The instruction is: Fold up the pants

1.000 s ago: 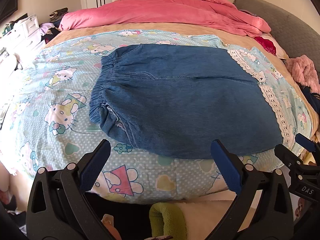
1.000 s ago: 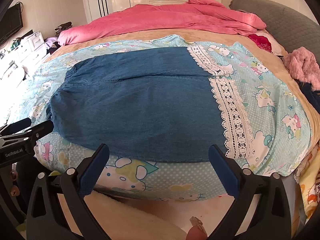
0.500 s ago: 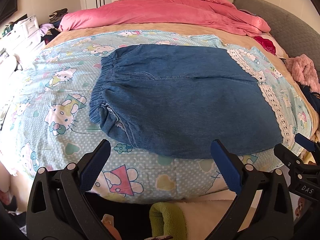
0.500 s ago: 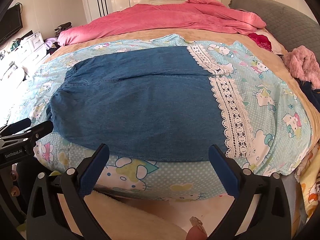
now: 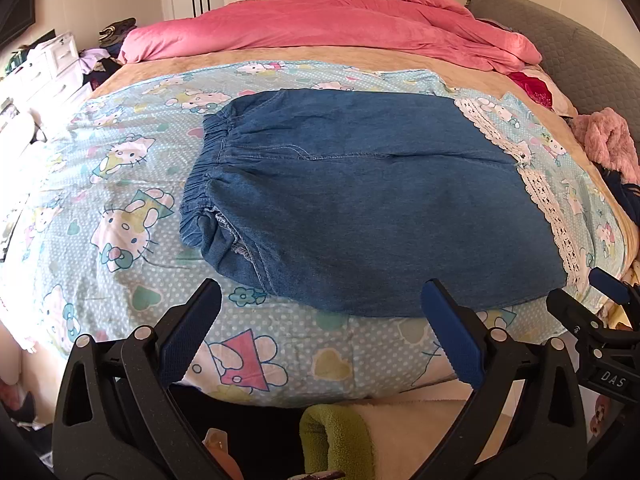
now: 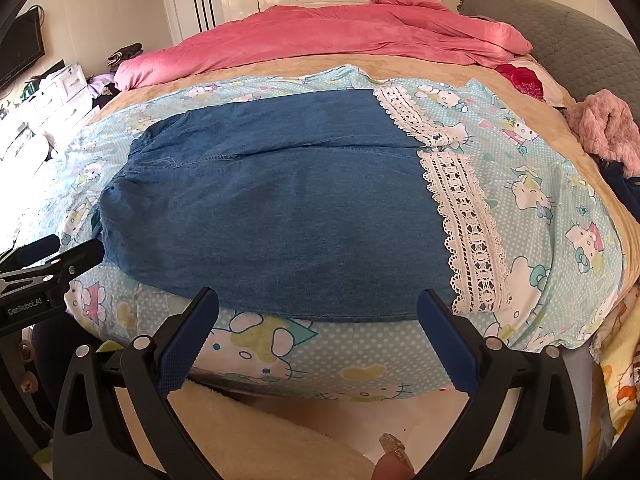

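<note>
Blue denim pants (image 5: 360,200) (image 6: 276,216) lie flat on the cartoon-print sheet (image 5: 100,200) (image 6: 560,208), elastic waistband (image 5: 204,172) to the left and white lace hems (image 6: 468,232) (image 5: 548,204) to the right. My left gripper (image 5: 320,320) hovers open just short of the pants' near edge, toward the waist end. Over the near edge toward the hem end, my right gripper (image 6: 316,320) is open too. Neither holds anything. Each gripper shows at the side of the other's view: the right gripper (image 5: 600,304), the left gripper (image 6: 52,256).
A pink duvet (image 5: 340,28) is piled at the far side of the bed, with a grey headboard (image 5: 580,56) to the right. A pink fluffy garment (image 5: 608,140) lies at the right edge. White drawers (image 5: 48,68) stand at the left. A person's cream and green sleeves show below.
</note>
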The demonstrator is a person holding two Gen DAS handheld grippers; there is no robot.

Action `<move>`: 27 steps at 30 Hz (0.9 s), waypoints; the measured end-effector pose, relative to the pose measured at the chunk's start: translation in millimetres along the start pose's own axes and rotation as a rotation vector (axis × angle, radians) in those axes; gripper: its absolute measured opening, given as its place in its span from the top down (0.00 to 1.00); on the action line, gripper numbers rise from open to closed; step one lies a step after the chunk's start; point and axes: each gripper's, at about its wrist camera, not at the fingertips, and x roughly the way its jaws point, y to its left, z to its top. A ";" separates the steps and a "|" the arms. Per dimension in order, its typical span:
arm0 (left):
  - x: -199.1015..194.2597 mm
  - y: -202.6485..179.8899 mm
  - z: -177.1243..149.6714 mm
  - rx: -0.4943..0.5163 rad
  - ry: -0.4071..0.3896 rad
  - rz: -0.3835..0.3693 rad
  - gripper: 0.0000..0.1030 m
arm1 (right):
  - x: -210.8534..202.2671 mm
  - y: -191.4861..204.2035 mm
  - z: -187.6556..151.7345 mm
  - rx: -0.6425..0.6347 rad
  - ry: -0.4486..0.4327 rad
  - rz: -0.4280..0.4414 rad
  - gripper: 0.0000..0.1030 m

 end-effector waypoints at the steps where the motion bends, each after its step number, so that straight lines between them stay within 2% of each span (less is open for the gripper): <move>1: 0.1 -0.3 -0.2 0.000 -0.001 -0.001 0.09 | -0.2 0.1 0.3 -0.001 -0.001 0.000 0.04; 16: 3.9 -0.2 0.5 -0.003 0.006 -0.001 0.09 | 3.2 -1.6 5.0 0.006 -0.006 -0.002 0.04; 27: 17.5 8.2 14.6 -0.030 0.014 0.002 0.09 | 12.9 -0.7 32.3 0.017 -0.051 0.026 0.04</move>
